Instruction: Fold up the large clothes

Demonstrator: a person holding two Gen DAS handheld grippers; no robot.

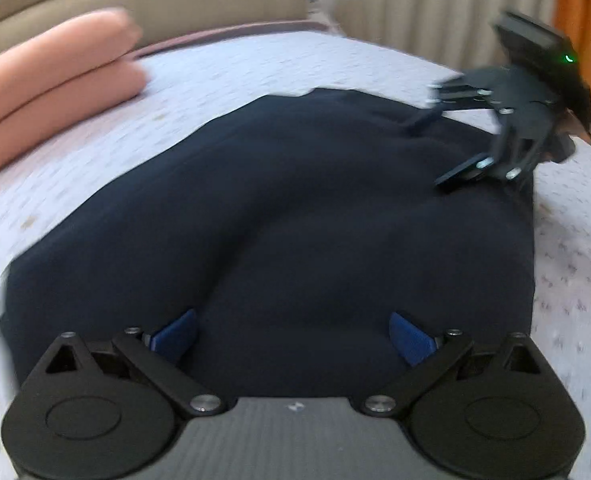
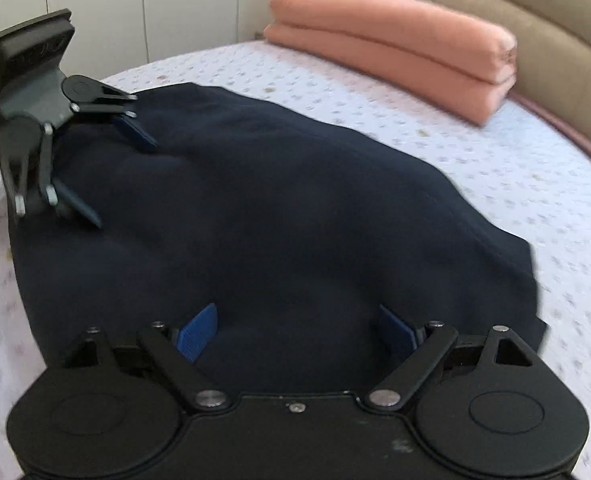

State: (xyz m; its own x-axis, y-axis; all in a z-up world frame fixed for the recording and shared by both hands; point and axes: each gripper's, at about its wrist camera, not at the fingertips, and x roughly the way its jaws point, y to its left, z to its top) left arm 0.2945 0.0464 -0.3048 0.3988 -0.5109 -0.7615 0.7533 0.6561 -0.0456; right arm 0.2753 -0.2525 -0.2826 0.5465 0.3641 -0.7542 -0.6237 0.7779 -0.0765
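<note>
Lying between both wide-spread hand-held grippers, left point(image 1: 293, 336) and right point(image 2: 295, 330): dark garment point(image 1: 275, 208).

Two matte black handheld grippers with blue fingers

The left gripper point(image 1: 291, 338) has a grey carbon-weave plate, silver pivot screws and round black side discs; the right gripper point(image 2: 295, 330) matches, all black, with a green light in the left wrist view.

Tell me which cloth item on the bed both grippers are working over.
The dark navy garment, spread out on the bedsheet beneath both open grippers. The folded salmon-pink blanket sits apart by the headboard, away from either.
</note>
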